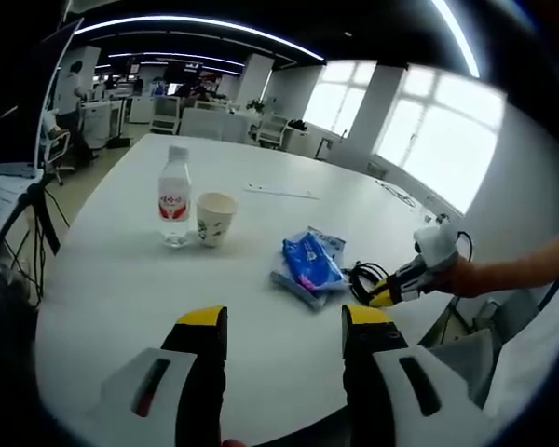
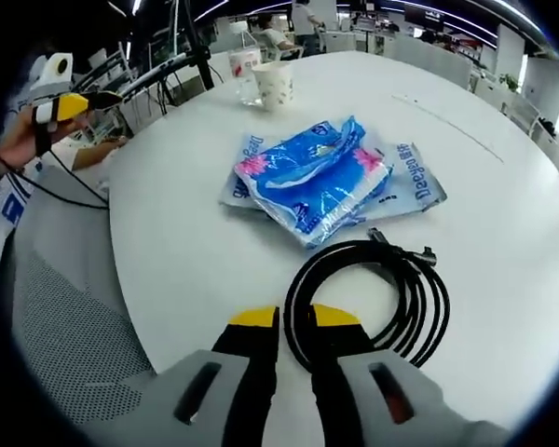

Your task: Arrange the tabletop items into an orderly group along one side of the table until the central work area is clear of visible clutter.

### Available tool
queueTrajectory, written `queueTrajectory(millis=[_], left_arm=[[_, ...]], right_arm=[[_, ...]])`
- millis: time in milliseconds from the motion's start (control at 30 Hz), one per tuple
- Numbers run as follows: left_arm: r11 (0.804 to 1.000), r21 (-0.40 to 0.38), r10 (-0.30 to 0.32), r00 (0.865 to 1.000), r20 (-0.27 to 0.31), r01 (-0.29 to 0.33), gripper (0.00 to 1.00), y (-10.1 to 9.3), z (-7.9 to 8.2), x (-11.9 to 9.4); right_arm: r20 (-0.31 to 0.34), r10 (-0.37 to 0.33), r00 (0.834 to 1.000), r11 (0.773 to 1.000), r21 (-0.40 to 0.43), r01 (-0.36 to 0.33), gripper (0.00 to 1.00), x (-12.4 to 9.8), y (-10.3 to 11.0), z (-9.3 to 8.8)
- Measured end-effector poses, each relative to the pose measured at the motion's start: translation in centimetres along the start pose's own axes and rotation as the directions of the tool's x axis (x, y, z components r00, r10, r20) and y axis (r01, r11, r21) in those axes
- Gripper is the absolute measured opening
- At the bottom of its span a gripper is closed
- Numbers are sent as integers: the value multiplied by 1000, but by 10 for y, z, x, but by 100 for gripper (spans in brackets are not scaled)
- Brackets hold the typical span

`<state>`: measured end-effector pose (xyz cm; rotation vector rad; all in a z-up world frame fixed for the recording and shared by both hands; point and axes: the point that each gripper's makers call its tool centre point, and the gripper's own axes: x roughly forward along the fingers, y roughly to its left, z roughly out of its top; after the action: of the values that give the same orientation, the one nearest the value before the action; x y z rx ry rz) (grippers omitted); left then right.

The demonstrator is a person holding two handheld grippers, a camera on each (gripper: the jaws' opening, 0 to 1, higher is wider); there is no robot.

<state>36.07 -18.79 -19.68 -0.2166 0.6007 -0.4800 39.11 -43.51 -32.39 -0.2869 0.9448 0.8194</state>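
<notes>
On the round white table (image 1: 121,279) stand a clear water bottle (image 1: 174,197) with a red label and a patterned paper cup (image 1: 214,218) just right of it. Blue tissue packets (image 1: 307,265) lie in a small pile near the right edge, with a coiled black cable (image 1: 361,279) beside them. My left gripper (image 1: 284,321) hovers open over bare table with nothing in it. My right gripper (image 2: 293,321) has its jaws close together around the near side of the black cable (image 2: 373,289), just in front of the blue packets (image 2: 326,182). Bottle (image 2: 247,79) and cup (image 2: 273,86) stand at the far edge.
A thin white strip (image 1: 279,192) lies further back on the table. A grey mesh chair (image 2: 65,317) stands at the table's edge beside my right gripper. The left gripper (image 2: 70,104), held by a hand, is off the table's far left. Desks and chairs fill the office behind.
</notes>
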Motion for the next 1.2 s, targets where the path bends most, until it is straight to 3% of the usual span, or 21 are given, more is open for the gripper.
queueTrajectory(millis=[500, 1200], left_arm=[[1000, -1, -4, 1000, -6, 4, 49, -2, -2, 3], [999, -35, 25, 1000, -5, -25, 49, 2, -8, -1]], right_arm=[[38, -28, 999, 998, -55, 30, 11, -19, -17, 26], [58, -23, 998, 998, -52, 26, 12, -8, -44, 62]])
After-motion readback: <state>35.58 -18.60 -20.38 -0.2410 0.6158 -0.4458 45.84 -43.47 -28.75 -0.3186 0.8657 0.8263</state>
